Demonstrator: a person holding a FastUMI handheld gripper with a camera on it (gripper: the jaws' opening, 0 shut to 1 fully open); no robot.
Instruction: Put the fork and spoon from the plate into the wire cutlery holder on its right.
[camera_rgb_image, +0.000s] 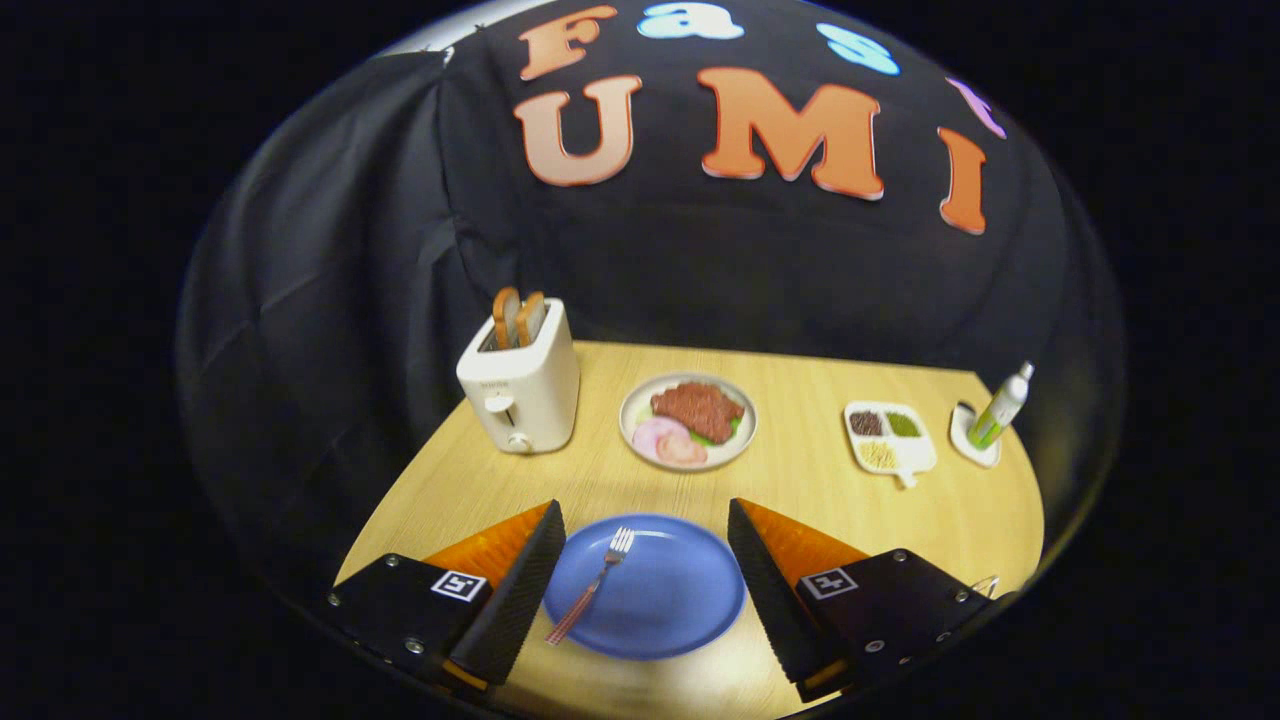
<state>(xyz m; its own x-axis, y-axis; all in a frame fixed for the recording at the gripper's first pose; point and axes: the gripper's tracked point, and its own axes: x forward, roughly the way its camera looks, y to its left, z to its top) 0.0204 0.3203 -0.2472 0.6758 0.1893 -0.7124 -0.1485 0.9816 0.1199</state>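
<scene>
A blue plate (672, 592) lies on the wooden table (800, 480), between my two fingers and slightly below them. On the plate's left half rests a fork (592, 585), its tines pointing away from me and its reddish handle reaching over the near rim. My gripper (644, 505) is open wide, hovering over the plate, with the left finger (520, 580) and right finger (765, 580) flanking it and touching nothing. A thin wire loop (985, 582) peeks out past the right finger's housing; I cannot tell more of it.
Beyond the plate stand a white toaster (520, 390) holding two slices, a plate of meat and ham (688, 420), a white divided dish (888, 437) and a green-and-white bottle (1000, 405) on a coaster. Black cloth walls close the back and left.
</scene>
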